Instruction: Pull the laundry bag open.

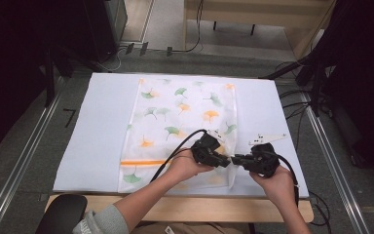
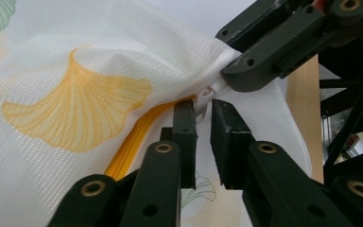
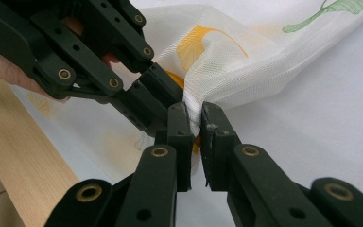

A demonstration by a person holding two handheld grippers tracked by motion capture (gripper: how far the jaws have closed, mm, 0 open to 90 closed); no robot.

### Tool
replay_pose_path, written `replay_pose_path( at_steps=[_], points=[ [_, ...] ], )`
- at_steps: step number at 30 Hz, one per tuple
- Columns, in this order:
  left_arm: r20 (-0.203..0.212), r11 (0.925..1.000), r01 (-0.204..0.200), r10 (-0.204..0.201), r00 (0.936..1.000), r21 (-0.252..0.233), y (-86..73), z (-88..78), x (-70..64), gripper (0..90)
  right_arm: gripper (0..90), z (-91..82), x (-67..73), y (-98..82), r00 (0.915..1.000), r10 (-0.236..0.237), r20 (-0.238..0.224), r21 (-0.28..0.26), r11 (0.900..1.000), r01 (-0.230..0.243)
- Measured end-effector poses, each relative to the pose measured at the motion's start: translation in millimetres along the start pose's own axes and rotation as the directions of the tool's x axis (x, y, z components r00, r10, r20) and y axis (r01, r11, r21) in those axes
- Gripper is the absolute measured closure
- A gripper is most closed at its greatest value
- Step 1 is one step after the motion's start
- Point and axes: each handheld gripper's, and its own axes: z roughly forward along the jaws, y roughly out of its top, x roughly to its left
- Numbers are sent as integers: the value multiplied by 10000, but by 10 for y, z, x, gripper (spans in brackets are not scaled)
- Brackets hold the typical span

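A white cloth (image 1: pixel 97 126) covers the counter (image 1: pixel 195 207). On it, toward the near right corner, lies a mesh bag (image 1: pixel 185 114) with ginkgo prints, thin, soft and light; I judge it will crumple easily. The right tool (image 3: pixel 194 124) pinches the mesh at the bag's corner. The left tool (image 2: pixel 202 111) has its jaws around the small white zipper pull (image 2: pixel 207 96), the best hold, with a narrow gap left.

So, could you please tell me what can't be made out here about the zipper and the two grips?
- Zipper pull: left gripper view, its tip sits between the left tool pads; contact unclear.
- Mesh bag contents: high view, too small to tell.
- Zipper's right end: high view, covered by the hands.
- Right tool: right gripper view, bunched mesh hides the pinch.
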Motion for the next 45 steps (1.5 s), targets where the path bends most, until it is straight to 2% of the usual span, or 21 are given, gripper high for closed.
replay_pose_path(
  at_steps=[4, 5, 7, 11, 12, 15, 22, 28, 39, 41, 42, 43, 44, 45],
  points=[
    [50, 10000, -3, 3, 10000, 41, 11, -7, -8, 848, 853, 4, -1, -2, 10000, 4, 12, 26, 10000, -4],
    [62, 9999, 120, -119, 9999, -15, 12, -1, -4, 849, 854, 4, -1, 0, 10000, 21, -4, 31, 10000, -21],
    [-21, 9999, 171, -171, 9999, 26, 17, 7, 6, 824, 854, 7, 5, 1, 10000, 33, -20, 50, 10000, -33],
    [-188, 9999, -138, 138, 9997, -22, 16, 10, -11, 837, 855, 5, 8, 3, 9999, 65, -88, 52, 10000, -65],
    [-214, 9999, -125, 123, 9997, -72, 17, 13, -18, 868, 855, 2, 3, 3, 9998, 86, -160, 20, 10000, -86],
    [-196, 9999, -125, 125, 9997, 2, 21, 14, -15, 881, 856, 3, 5, 3, 9998, 85, -167, 41, 10000, -84],
    [54, 9999, 104, -104, 9999, 37, 19, -6, 13, 900, 856, 2, 11, 4, 9997, 58, -225, 51, 10000, -57],
    [94, 10000, 87, -87, 9999, 39, 17, -24, 17, 900, 857, 3, 2, 0, 9996, 64, -282, 68, 10000, -62],
    [131, 9992, 402, -403, 9991, 83, 16, -23, 63, 900, 857, -15, 17, 5, 9996, 124, -244, -12, 9999, -125],
    [78, 9994, 320, -321, 9995, 123, 17, -29, 60, 900, 857, -20, 12, 4, 9997, 94, -237, -25, 10000, -95],
    [-175, 9989, 411, -407, 9990, 217, 9, -29, 73, 900, 857, -27, 7, 1, 9996, 104, -255, -30, 9999, -105],
    [-175, 9989, 411, -407, 9990, 217, 9, -29, 73, 900, 857, -27, 7, 1, 9996, 104, -255, -30, 9999, -105],
    [-286, 9986, 387, -377, 9989, 358, -2, -36, 105, 900, 857, -35, 4, -1, 9996, 118, -254, -82, 9999, -120],
    [-309, 9977, 534, -522, 9982, 412, -19, -45, 148, 900, 857, -49, -2, -5, 9997, 116, -235, -83, 9999, -118]
  ],
)
